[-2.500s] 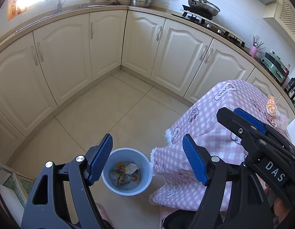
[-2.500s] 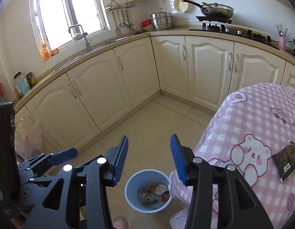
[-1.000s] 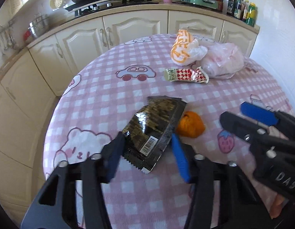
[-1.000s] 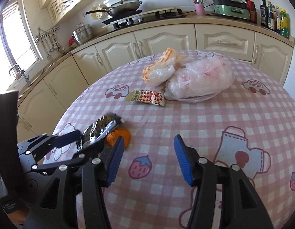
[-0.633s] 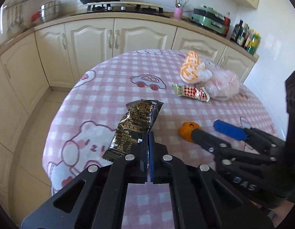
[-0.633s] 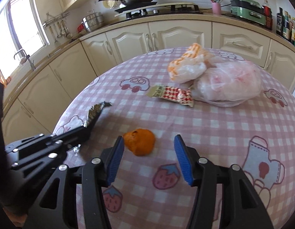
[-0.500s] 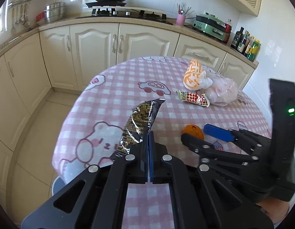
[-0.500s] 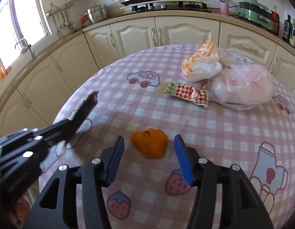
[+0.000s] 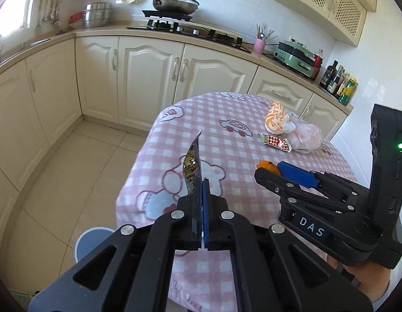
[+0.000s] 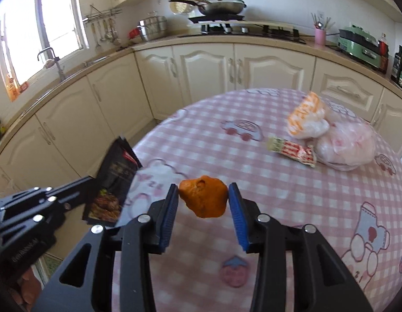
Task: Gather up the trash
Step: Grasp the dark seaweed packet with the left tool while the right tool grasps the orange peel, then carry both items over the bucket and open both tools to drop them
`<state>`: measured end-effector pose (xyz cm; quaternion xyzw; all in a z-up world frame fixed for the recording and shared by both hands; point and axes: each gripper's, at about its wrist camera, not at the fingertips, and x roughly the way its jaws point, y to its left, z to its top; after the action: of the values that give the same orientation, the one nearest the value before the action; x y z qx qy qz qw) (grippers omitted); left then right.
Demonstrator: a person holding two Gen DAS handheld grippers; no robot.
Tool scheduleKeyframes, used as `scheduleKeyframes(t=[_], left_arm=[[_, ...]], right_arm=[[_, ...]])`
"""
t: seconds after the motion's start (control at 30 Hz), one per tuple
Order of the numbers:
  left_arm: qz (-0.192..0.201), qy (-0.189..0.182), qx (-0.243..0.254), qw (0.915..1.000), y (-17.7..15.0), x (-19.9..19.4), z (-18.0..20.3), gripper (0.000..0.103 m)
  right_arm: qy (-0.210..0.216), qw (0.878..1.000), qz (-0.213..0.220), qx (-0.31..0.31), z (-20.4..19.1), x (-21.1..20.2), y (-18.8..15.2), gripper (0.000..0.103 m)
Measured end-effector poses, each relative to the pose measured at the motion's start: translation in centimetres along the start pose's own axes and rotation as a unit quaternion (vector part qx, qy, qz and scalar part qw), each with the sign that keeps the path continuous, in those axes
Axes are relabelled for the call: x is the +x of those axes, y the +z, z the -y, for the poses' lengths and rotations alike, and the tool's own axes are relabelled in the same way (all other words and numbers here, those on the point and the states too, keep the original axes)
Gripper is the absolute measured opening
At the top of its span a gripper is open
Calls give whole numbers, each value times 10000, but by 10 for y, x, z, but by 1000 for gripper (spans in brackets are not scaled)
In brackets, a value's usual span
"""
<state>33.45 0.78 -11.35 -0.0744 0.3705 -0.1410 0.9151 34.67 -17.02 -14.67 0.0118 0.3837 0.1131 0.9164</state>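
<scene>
since the earlier frames both grippers have risen off the round pink checked table (image 10: 318,197), each with a piece of trash. largest of the two pieces is the dark snack wrapper (image 10: 115,182), glossy, flat and crinkled, pinched edge-on in the shut pads of the left gripper (image 9: 201,200), lifted past the table's left edge, above the floor. smaller is the orange peel (image 10: 204,199), lumpy and dimpled, clamped between the blue pads of the right gripper (image 10: 203,202) just above the table's near side. left of the table, the pale blue bin (image 9: 90,239) sits low on the floor.
</scene>
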Motion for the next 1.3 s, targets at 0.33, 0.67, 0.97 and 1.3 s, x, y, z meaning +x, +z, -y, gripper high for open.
scheduleKeyframes(t=[0.33, 0.67, 0.97, 1.3], left_arm=[[153, 294, -456, 9984, -18, -37, -62, 0], [80, 766, -1012, 9919, -36, -47, -131, 0], [-22, 1163, -1436, 9828, -43, -40, -173, 33], [-141, 1319, -1590, 9783, -56, -37, -199, 45]], right_arm=[[724, 9966, -80, -394, -95, 4, -1, 39], [1276, 9884, -381, -730, -176, 37, -11, 39], [1393, 9860, -543, -742, -204, 68, -11, 39], [1420, 9843, -690, -791, -220, 90, -14, 39]])
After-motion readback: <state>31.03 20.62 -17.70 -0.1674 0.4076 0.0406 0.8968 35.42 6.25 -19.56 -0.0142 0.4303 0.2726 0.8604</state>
